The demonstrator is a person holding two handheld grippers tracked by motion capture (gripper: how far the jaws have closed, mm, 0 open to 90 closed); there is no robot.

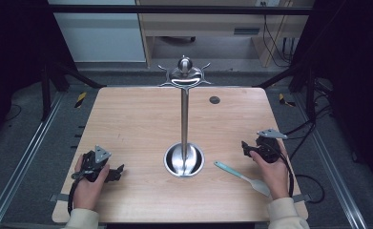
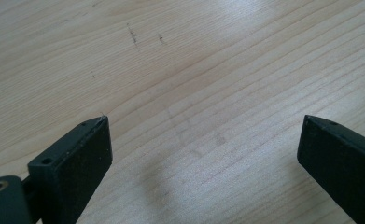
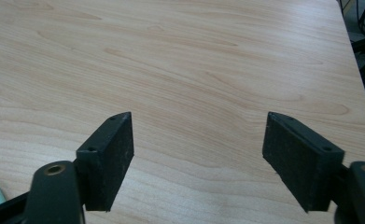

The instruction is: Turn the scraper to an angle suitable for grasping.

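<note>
- High view, lower left: left gripper (image 1: 119, 171) rests on the table (image 1: 136, 114), jaws spread, nothing between them
- lower right: right gripper (image 1: 245, 147) likewise spread and empty; teal-handled spatula (image 1: 241, 177) lies just beside it
- centre: steel stand (image 1: 184, 143) upright

Light wooden table (image 1: 127, 119), steel hook stand (image 1: 184, 160), teal-handled spatula (image 1: 241, 177)
</note>
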